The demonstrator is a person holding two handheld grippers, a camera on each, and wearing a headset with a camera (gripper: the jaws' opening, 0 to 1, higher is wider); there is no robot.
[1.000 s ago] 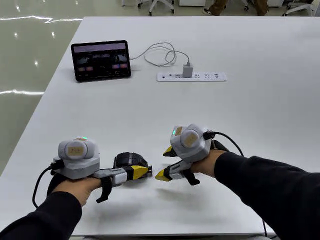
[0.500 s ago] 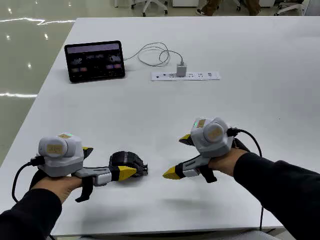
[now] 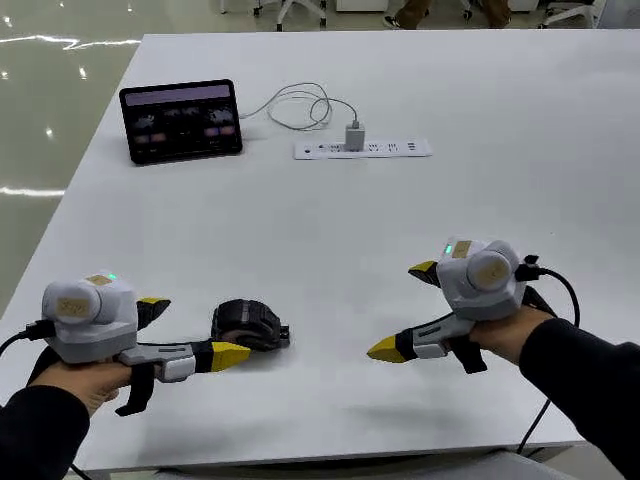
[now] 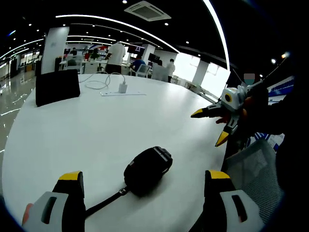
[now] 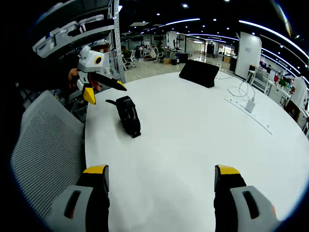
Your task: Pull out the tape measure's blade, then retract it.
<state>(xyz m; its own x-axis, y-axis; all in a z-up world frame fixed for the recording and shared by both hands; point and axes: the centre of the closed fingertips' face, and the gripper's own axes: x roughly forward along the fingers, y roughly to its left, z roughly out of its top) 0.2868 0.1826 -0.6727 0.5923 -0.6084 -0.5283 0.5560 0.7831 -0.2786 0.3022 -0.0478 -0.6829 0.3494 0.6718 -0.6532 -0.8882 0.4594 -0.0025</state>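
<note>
Head view: left gripper point(image 3: 195, 328) near the desk's point(image 3: 330, 220) front-left corner, fingers spread open, holding nothing; black tape measure point(image 3: 245, 323) lies on the desk just beyond their tips, near the front edge; right gripper point(image 3: 402, 309) well apart toward front-right, fingers open, empty.

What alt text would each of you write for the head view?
A black tape measure lies on a white table just ahead of the open left gripper; the open right gripper hovers apart. Tablet and power strip sit farther back.
</note>
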